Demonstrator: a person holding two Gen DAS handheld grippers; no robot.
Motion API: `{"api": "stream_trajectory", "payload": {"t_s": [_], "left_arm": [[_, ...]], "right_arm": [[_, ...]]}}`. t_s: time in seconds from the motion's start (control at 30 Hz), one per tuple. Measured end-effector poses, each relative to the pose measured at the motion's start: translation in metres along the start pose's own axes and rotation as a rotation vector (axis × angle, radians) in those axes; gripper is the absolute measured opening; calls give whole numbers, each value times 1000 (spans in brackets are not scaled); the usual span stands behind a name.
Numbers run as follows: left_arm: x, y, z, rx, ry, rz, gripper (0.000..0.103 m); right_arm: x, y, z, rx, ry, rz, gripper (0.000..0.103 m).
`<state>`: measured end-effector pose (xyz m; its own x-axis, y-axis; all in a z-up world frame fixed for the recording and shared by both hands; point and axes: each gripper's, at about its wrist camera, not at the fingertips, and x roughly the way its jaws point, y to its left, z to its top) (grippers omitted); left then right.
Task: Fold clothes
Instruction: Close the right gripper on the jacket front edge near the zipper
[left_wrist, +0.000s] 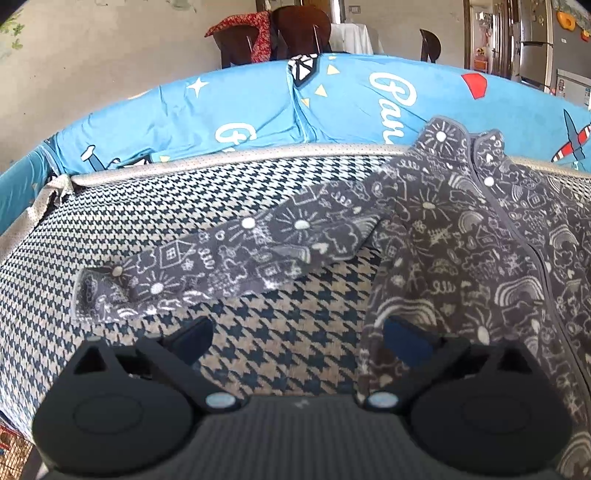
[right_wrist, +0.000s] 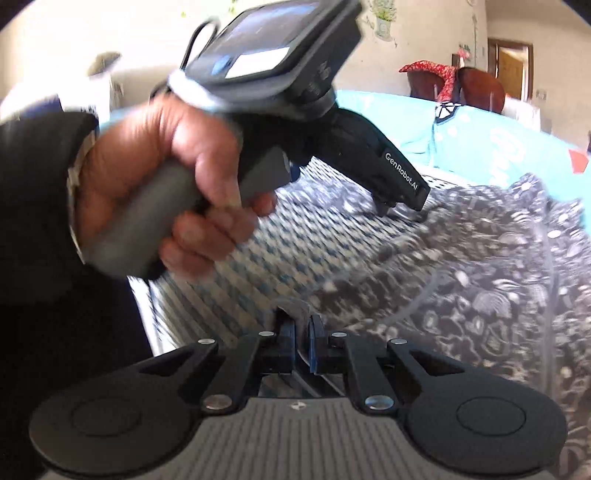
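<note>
Garment beside "GenRobot.AI" left tool

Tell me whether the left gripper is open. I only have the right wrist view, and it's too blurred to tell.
Observer: It's open. The left gripper has its fingers spread wide, with nothing between them.
Operator: What's under it?
Observer: One finger is over the edge of the garment. The other is over the bare houndstooth cover.
Operator: Where's the sleeve?
Observer: The sleeve lies stretched out to the left on the cover, ahead of the gripper.
</note>
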<state>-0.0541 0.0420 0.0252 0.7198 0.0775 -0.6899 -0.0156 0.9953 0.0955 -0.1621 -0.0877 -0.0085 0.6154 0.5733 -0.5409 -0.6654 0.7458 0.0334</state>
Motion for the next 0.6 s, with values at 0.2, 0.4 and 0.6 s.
{"api": "stream_trajectory", "payload": {"t_s": [0.2,0.4,0.6], "left_arm": [[-13,28,11,-92,-58,28,103],[-8,25,10,-97,-30,17,103],[-9,-3,8,-13,-38,-17,103]], "right_arm": [[11,8,10,-5,4,87,9],[19,21,-8,-97,74,80,10],[-1,6,-9,-24,81,117,15]]}}
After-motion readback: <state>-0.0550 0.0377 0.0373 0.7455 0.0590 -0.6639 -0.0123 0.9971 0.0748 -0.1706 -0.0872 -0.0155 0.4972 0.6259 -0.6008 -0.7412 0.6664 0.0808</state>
